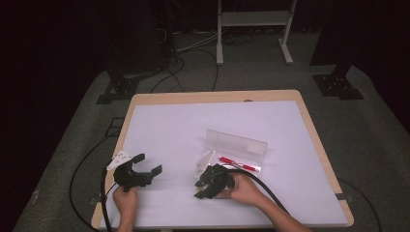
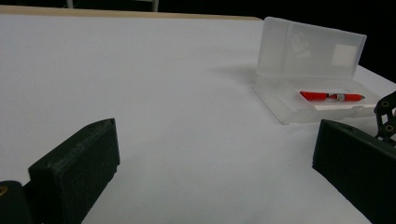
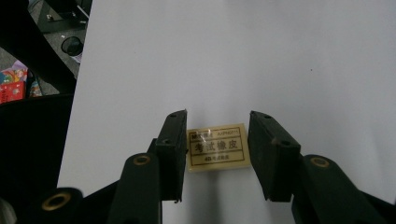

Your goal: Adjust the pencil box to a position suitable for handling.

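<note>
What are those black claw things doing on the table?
A person holds one claw in each hand. The right gripper has its jaws open on either side of a small yellow eraser lying on the white table. The left gripper waits open. Nearby an open clear pencil case holds a red pen.

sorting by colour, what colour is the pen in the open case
Red pen, with a silver band; clearest in the left gripper view.
</note>
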